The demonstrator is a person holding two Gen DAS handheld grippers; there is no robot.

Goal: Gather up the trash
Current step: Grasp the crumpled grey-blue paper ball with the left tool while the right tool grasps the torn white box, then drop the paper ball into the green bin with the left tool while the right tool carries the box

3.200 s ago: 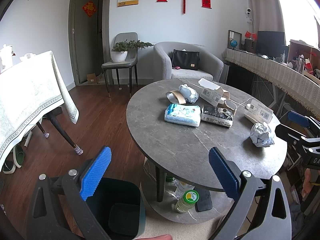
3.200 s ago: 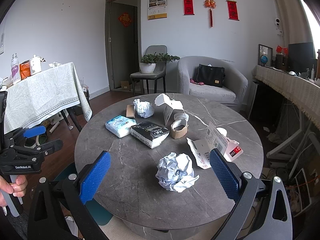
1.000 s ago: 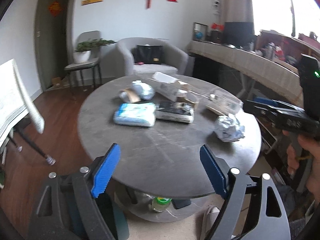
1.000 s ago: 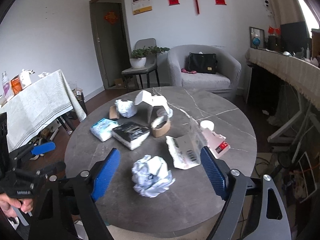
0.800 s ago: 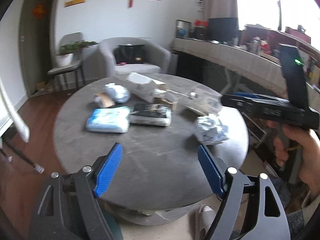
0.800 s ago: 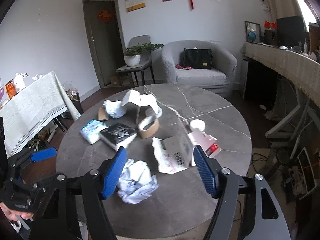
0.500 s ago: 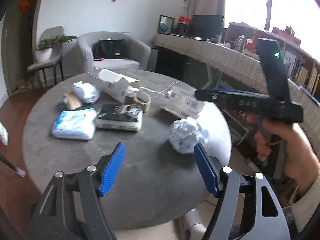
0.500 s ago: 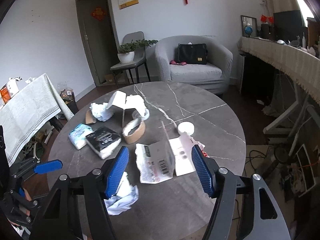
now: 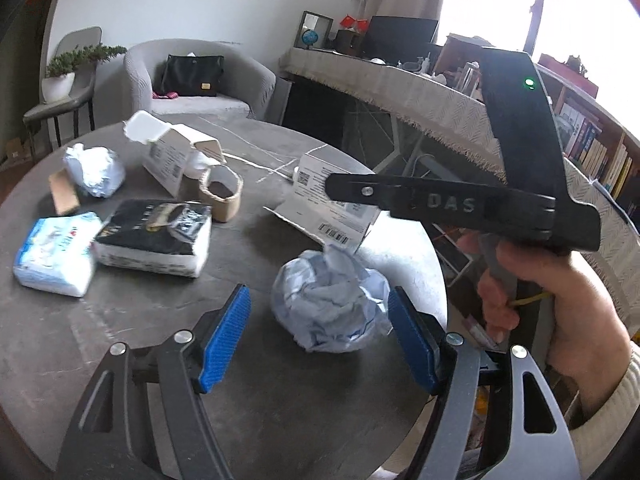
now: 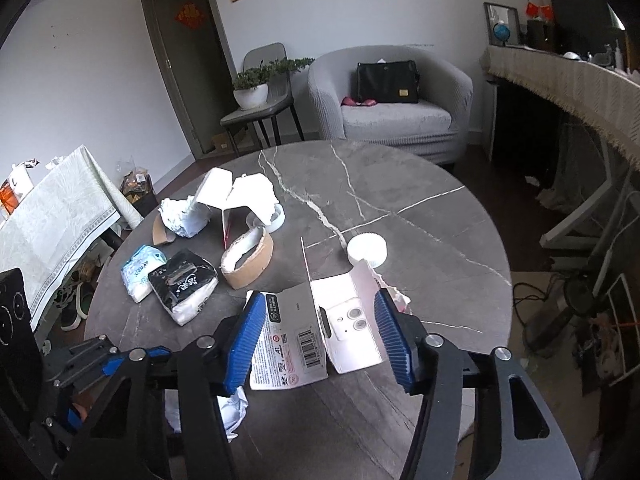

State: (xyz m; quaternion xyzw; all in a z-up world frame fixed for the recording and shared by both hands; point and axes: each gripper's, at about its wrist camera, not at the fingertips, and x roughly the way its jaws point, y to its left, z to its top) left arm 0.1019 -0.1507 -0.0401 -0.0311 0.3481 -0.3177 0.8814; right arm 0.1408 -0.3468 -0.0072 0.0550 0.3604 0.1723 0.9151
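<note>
A crumpled paper ball (image 9: pixel 332 300) lies on the round grey table (image 9: pixel 120 320), between the open blue pads of my left gripper (image 9: pixel 320 340), which do not touch it. Part of the ball shows in the right wrist view (image 10: pixel 232 412). My right gripper (image 10: pixel 320 340) is open around a torn white phone box (image 10: pixel 316 332) that lies flat on the table. The box also shows in the left wrist view (image 9: pixel 328 204), under the right gripper's black body (image 9: pixel 460 200).
More trash lies on the table: a second paper ball (image 9: pixel 94 170), a tissue pack (image 9: pixel 56 252), a black packet (image 9: pixel 156 236), a tape roll core (image 9: pixel 220 196), an open white box (image 9: pixel 176 152), a white lid (image 10: pixel 367 249). An armchair (image 10: pixel 392 108) stands behind.
Both grippers moved forward and down over the table. The left one now has the paper ball between its pads; the right one now has the torn box between its pads.
</note>
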